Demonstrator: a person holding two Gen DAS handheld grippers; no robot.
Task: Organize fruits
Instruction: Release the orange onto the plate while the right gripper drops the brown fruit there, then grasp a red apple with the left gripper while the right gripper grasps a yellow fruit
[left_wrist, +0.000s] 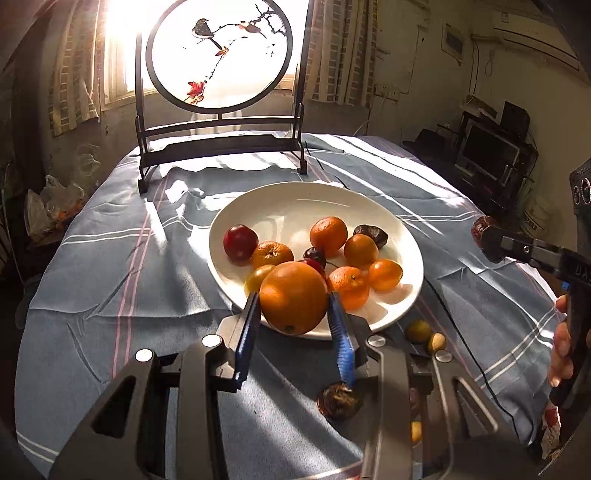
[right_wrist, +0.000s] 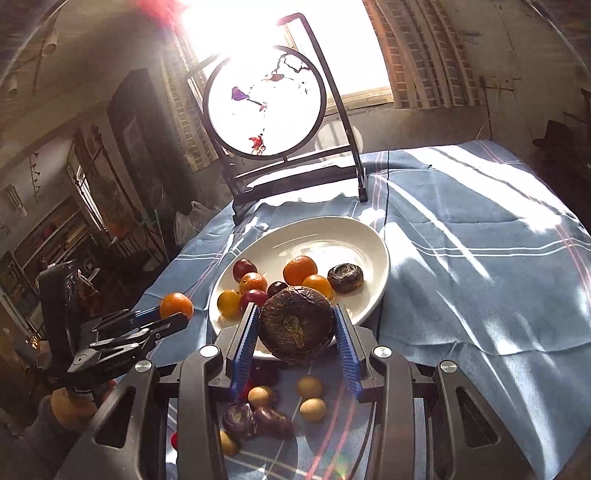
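The left tongs (left_wrist: 293, 295) are clenched on a large round orange (left_wrist: 293, 297), holding it over the near rim, at six o'clock, of the wide white ceramic plate (left_wrist: 295, 201). The right tongs (right_wrist: 297, 319) grasp a dark wrinkled brown fruit (right_wrist: 295, 325) above that same near edge. The plate already carries small tangerines, a dark red plum (left_wrist: 240, 242) at nine o'clock and a second wrinkled dark fruit (right_wrist: 345, 277) towards three o'clock. Small yellow-green fruits (right_wrist: 309, 387) and two dark purple ones (right_wrist: 255, 421) lie loose on the blue striped cloth (left_wrist: 122, 266) covering the surface, nearer than the plate.

Likely trouble: both loads are aimed at the same crowded near half of the plate, so the two tongs may knock together. A heavy orange let go onto the tangerines could roll them over the shallow rim. Round skin between ribbed blue pads (left_wrist: 245, 328) could also slip if the grip eases early.
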